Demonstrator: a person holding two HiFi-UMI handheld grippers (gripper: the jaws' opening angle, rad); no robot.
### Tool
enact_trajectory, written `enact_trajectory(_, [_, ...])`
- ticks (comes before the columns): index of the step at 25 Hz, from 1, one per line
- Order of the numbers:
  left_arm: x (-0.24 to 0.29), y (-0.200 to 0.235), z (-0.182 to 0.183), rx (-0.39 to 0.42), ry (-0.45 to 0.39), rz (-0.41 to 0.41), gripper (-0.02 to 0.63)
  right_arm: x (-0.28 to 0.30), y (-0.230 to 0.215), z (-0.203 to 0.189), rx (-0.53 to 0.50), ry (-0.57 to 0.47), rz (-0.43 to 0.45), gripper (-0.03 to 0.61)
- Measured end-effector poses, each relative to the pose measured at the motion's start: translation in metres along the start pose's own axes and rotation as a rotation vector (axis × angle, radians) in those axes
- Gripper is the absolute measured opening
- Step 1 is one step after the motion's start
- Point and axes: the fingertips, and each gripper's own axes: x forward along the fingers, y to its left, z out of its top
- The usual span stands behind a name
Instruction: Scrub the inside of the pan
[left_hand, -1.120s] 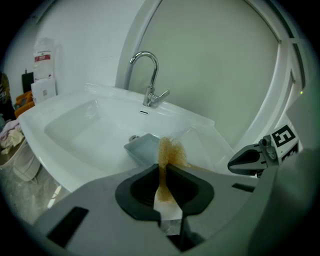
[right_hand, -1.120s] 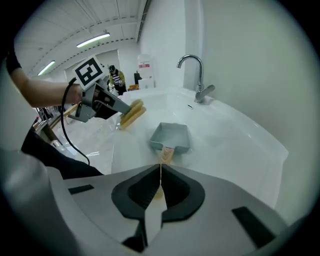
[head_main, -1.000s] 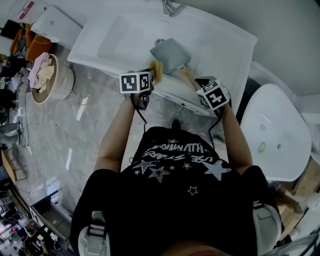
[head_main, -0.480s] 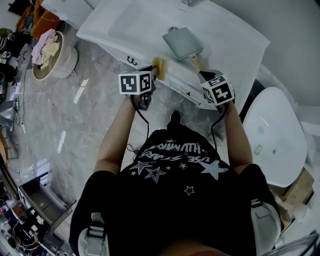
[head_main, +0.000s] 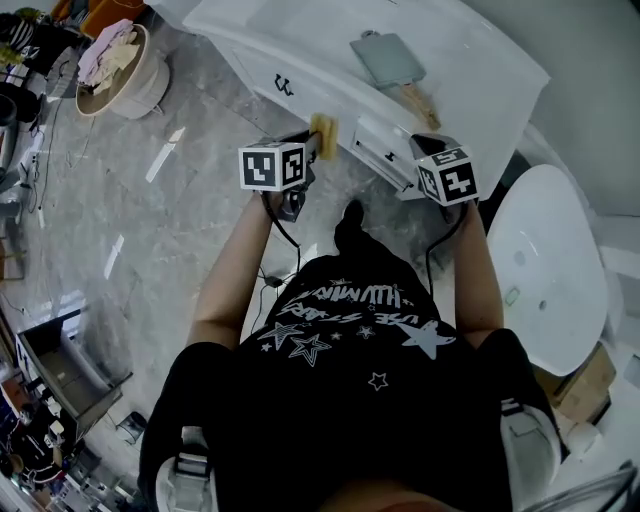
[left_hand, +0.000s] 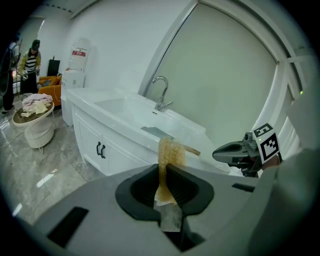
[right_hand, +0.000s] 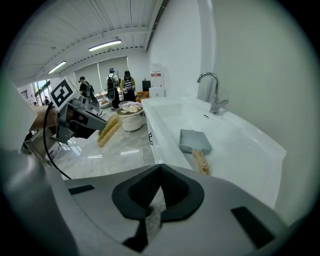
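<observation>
A grey square pan (head_main: 388, 58) with a wooden handle (head_main: 418, 100) lies on the white counter beside the sink, with no gripper touching it. My left gripper (head_main: 312, 148) hangs over the floor in front of the cabinet, shut on a yellow scrub sponge (head_main: 322, 137). In the left gripper view the sponge (left_hand: 171, 152) stands upright between the closed jaws, with the pan (left_hand: 156, 132) beyond it. My right gripper (head_main: 425, 150) is shut and empty near the counter's front edge. From the right gripper view the pan (right_hand: 195, 140) lies ahead, well apart from the jaws.
A faucet (left_hand: 160, 95) rises behind the sink basin (head_main: 300, 25). The white cabinet (head_main: 285, 87) has dark door handles. A round basket of laundry (head_main: 120, 60) stands on the marble floor at left. A white tub (head_main: 545, 270) is at right. People (right_hand: 117, 85) stand far back.
Both grippers have drawn back from the counter toward the floor side. The pan stays on the counter. The sponge is still in the left gripper.
</observation>
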Motion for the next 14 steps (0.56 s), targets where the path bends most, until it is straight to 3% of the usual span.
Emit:
enact_trajectory(7, [-0.007, -0.002, -0.025, 0.003, -0.016, 0.037, 0.051, 0.003, 0.019, -0.021, -0.018, 0.015, 0.044, 0.006])
enact_trajectory(14, [-0.013, 0.008, -0.010, 0.041, -0.024, 0.053, 0.051, 0.005, 0.019, 0.001, -0.015, 0.003, 0.040, 0.006])
